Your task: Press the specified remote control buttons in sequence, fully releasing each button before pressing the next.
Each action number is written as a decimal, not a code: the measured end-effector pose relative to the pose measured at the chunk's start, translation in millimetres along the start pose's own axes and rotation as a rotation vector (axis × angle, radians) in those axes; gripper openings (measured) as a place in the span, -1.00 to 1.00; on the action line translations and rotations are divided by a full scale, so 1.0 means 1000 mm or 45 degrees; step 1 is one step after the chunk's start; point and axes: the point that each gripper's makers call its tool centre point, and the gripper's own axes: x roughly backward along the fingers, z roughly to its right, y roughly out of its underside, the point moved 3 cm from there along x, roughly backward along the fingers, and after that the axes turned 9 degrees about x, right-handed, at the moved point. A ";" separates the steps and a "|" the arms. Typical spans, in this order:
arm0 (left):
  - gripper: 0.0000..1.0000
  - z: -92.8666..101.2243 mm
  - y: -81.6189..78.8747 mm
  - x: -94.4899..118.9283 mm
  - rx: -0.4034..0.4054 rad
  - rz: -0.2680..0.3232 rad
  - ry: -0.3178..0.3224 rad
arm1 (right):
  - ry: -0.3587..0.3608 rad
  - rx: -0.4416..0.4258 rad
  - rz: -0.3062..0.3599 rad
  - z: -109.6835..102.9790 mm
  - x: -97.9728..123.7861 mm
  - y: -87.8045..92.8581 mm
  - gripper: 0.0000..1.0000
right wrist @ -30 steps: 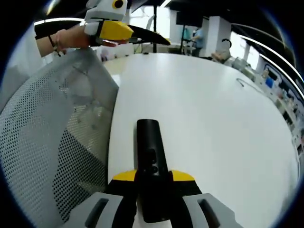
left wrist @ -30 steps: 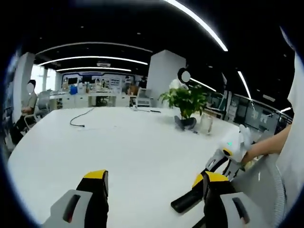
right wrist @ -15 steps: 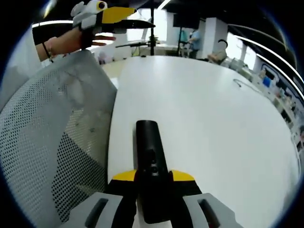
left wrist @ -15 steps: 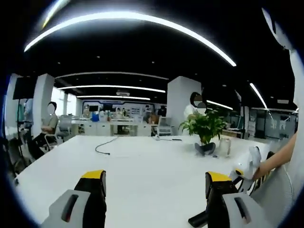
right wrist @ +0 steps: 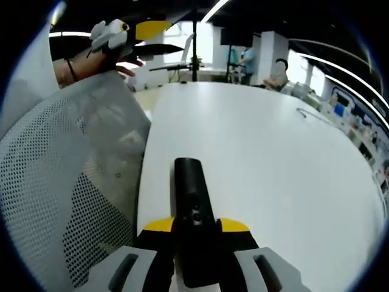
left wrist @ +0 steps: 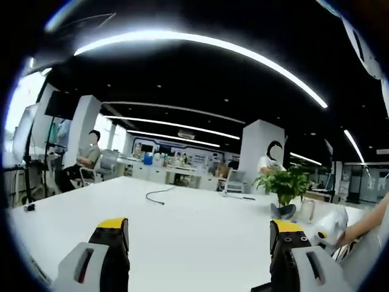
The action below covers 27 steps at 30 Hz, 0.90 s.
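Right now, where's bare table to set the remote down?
Bare table runs ahead and right of the remote, out to the cable. Left is crowded: the mesh chair hugs the edge. The plant takes the far corner.

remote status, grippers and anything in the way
Right gripper shut on black remote. Left gripper open, raised. Mesh chair back beside the remote.

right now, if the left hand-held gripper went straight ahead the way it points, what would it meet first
Probably nothing near: the left hand-held gripper points out over the bare white table, with the black cable far ahead. Depth is unclear.
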 end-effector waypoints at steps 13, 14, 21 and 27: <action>1.00 -0.006 0.003 -0.011 -0.253 -0.033 -0.091 | 0.006 -0.006 0.004 0.000 -0.001 -0.001 -0.55; 1.00 -0.006 0.003 -0.011 -0.264 -0.042 -0.095 | 0.006 -0.005 0.004 0.000 -0.001 -0.001 -0.55; 1.00 -0.011 0.000 -0.009 -0.228 -0.010 -0.095 | -0.006 -0.017 -0.018 0.001 -0.001 -0.003 -0.55; 1.00 -0.010 0.010 -0.010 -0.262 -0.099 -0.088 | -0.030 -0.097 -0.030 0.004 0.000 -0.004 -0.57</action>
